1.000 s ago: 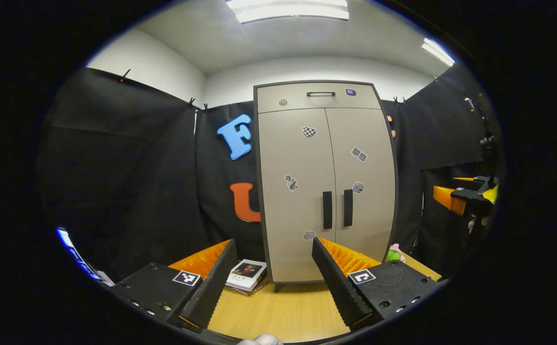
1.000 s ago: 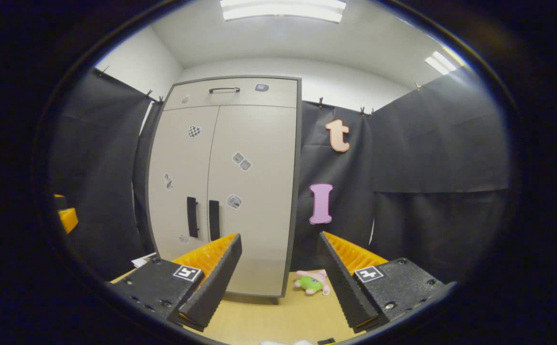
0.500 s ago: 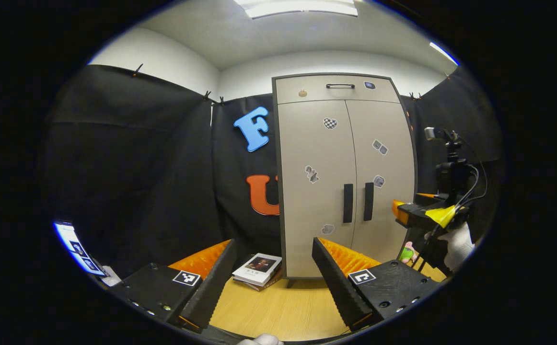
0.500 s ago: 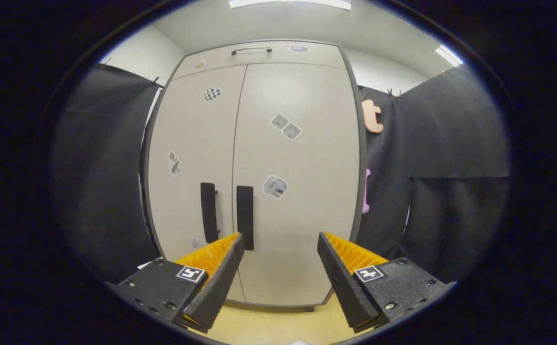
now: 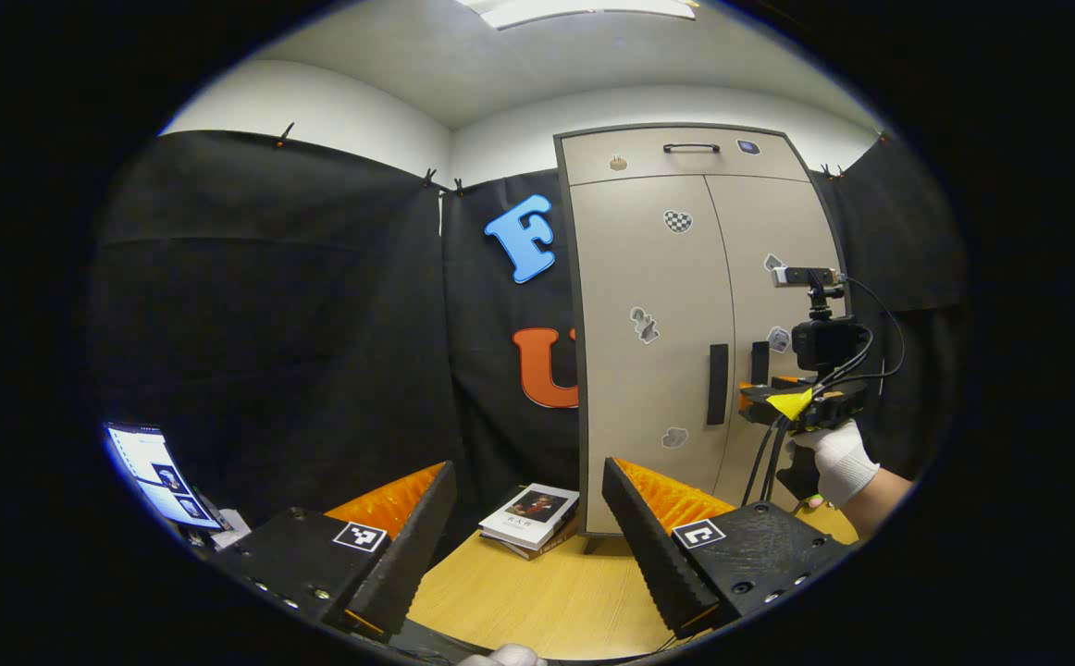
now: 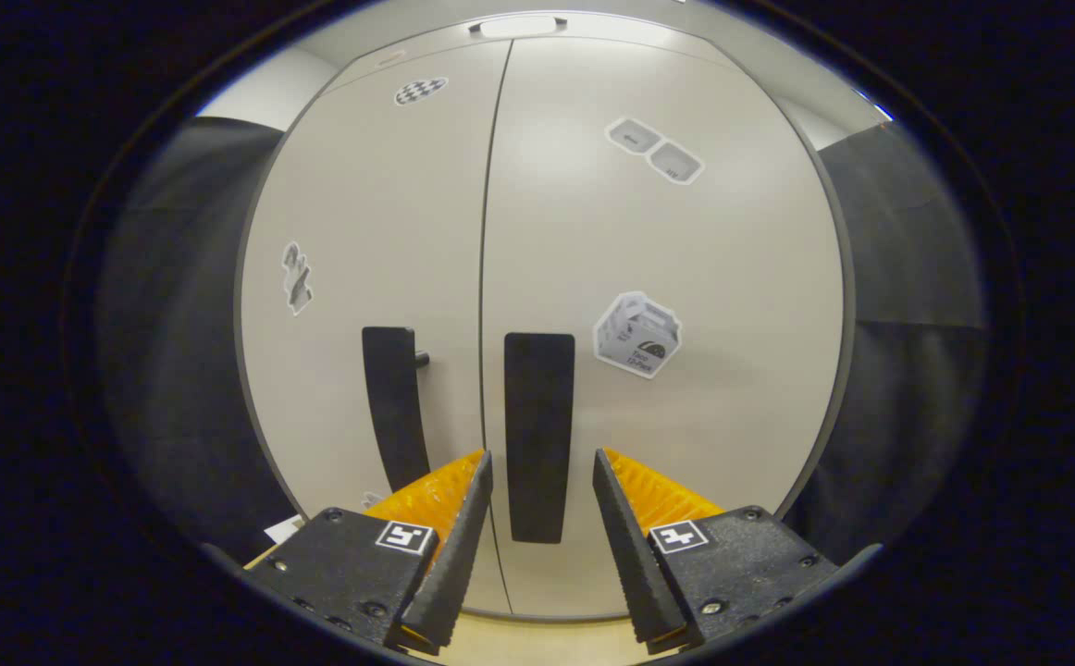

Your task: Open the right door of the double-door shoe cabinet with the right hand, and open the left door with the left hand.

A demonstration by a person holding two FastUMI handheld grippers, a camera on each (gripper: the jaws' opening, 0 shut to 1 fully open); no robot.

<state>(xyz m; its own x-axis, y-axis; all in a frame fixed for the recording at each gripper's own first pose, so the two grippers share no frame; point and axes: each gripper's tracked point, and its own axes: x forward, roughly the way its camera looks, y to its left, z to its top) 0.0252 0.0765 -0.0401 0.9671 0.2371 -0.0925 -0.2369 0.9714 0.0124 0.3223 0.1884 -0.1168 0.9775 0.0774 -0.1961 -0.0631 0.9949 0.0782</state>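
The beige double-door shoe cabinet stands on the table with both doors closed. In the right gripper view its right door is close ahead. The right door's dark vertical handle sits between the fingers of my right gripper, which is open, with a finger on each side of the handle and a small gap to it. The left door handle is just to the left. My left gripper is open and empty, well back from the cabinet. In the left gripper view a gloved hand holds the right gripper at the handles.
A stack of books lies on the wooden table by the cabinet's left foot. A lit screen stands at the far left. A top drawer with a handle sits above the doors. Black cloth walls enclose the booth.
My right gripper has moved in close to the cabinet and its fingers have narrowed around the right door's handle. The left gripper has turned left, so the cabinet sits farther right in its view.
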